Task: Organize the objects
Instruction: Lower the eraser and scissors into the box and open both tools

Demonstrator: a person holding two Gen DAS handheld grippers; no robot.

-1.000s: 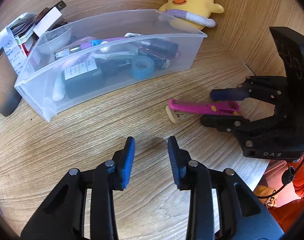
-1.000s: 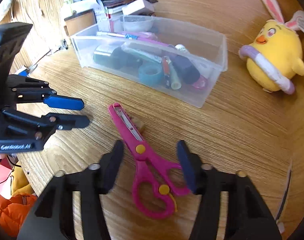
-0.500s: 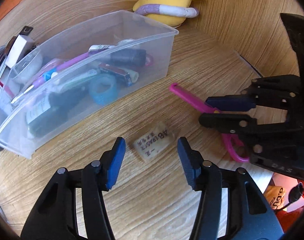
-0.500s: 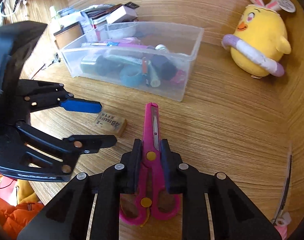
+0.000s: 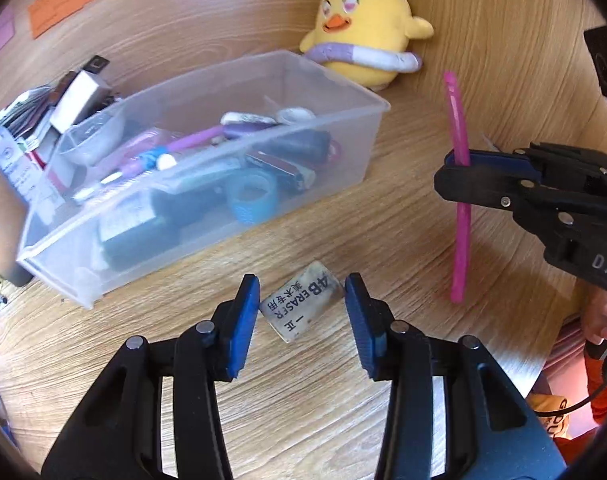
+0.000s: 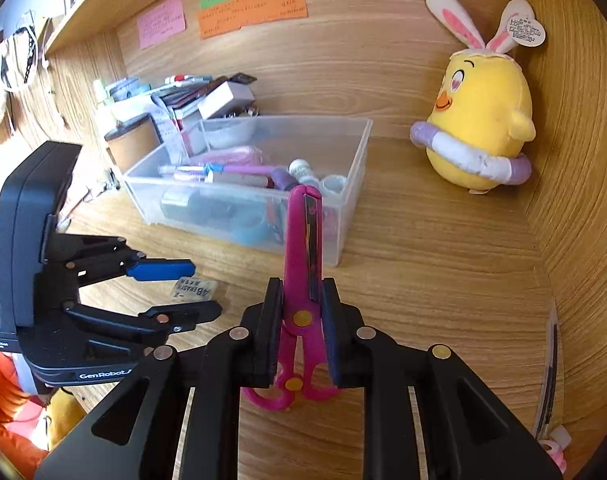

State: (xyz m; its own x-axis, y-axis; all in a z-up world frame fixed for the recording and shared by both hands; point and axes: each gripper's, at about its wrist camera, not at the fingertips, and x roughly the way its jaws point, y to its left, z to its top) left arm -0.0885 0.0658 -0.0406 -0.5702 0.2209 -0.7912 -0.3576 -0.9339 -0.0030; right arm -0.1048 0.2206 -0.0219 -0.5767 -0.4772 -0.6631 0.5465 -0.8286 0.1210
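**Scissors Gripped, Eraser Next in Line**

Clamped shut on pink scissors [image 6: 301,240]: the right tool [image 6: 301,286], pinching both sides just above the pivot, with closed blades aimed toward the clear storage bin [image 6: 355,184] and handle loops trailing behind the pads. Probably gripped at the pivot to stop the blades swinging apart and to keep the weight balanced. Seen from the left wrist as raised off the worktop [image 5: 383,240], a faint shadow beneath, seemingly ready for a tip-first drop among the pens and tape already in the bin.

Poised over a worn rectangular eraser [image 5: 301,306]: the left tool [image 5: 301,280], pitched steeply downward, jaws part open and just now narrowing, with the eraser between the blue pads but neither pad visibly pressing on it. Lying flat and skewed, between the bin and the worktop's front edge; likely straddled this way for a squeeze across its shorter sides.

Parked toward the worktop's back edge: the bin, long side facing forward, within easy reach of both tools. Tucked into the back right corner, apart from the action: a yellow plush chick [image 5: 363,28] with rabbit ears.
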